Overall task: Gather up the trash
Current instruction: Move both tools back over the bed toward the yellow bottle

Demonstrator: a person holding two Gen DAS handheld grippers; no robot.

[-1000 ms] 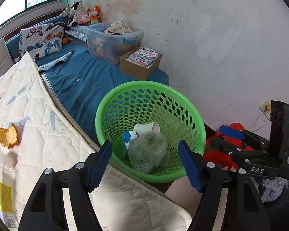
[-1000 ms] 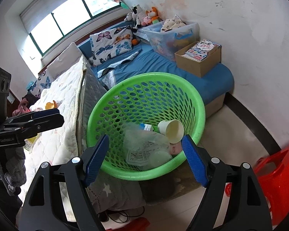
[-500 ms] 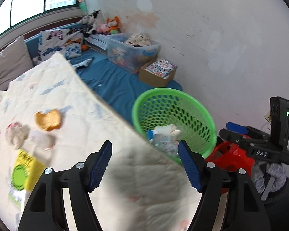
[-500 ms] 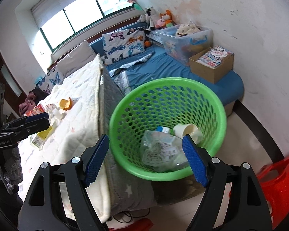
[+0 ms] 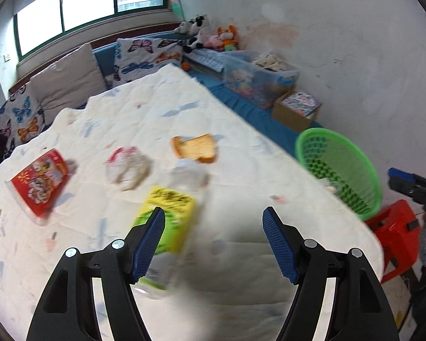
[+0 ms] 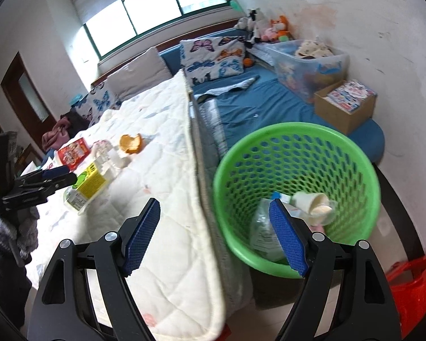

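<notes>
Pads of my left gripper stand spread and empty above the quilt, lined up on the yellow-labelled bottle, likely my next pick. My right gripper hangs spread too, beside the green basket, which holds a paper cup and a crumpled plastic bag. Bread slice and 1 red packet wait on the quilt.

I see a bedroom with a scuffed, stained white wall on the right and a green-framed window letting in bright daylight at the far end. A bed under a cream quilt fills the left; beside it runs a lower blue mattress. Butterfly-print pillows lean below the window, and a brown door stands far left.
</notes>
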